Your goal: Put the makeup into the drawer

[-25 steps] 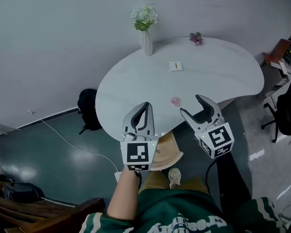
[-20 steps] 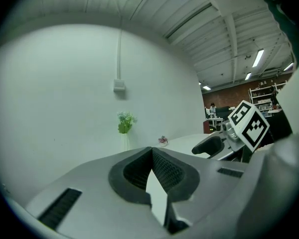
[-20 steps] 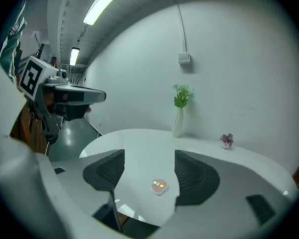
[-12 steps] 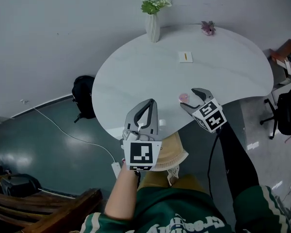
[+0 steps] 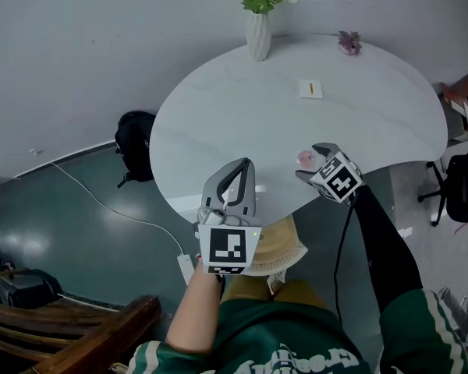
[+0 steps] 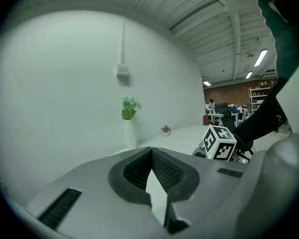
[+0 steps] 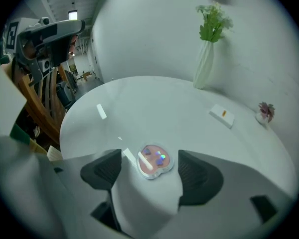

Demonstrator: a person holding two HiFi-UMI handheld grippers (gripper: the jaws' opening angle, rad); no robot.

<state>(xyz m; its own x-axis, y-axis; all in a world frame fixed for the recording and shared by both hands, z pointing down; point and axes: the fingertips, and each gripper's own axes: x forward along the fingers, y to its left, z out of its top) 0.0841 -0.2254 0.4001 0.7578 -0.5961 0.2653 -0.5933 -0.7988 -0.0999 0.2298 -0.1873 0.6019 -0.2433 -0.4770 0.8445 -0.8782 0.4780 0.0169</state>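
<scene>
The makeup [image 5: 305,157], a small pink heart-shaped compact, lies on the white counter [image 5: 242,123] near its front edge, right of the head view's centre. In the right gripper view it sits low in the frame, flat on the counter [image 7: 139,113].

The right gripper [image 5: 310,162] points steeply down at it. Its jaws stand wide apart and have just been opening. The makeup [image 7: 153,161] lies between the two dark pads [image 7: 107,171], and neither pad touches it.

The left gripper [image 5: 244,166] is lower and left of centre in the head view, at the counter's near edge. Its jaws [image 6: 152,151] are clenched tip to tip with nothing held.

Further up the counter lies a small white card [image 5: 310,89] with an orange mark, well apart from the makeup. At the top edge of the head view a white vase [image 5: 259,33] with green and white flowers stands upright by the wall, and a small pink flower ornament [image 5: 349,43] sits to its right.

On the dark floor at the left lies a black backpack [image 5: 132,142] just beside the counter. A pale wooden seat [image 5: 285,248] shows under the counter's edge, beside the left gripper. A black office chair [image 5: 460,185] stands at the right edge.
</scene>
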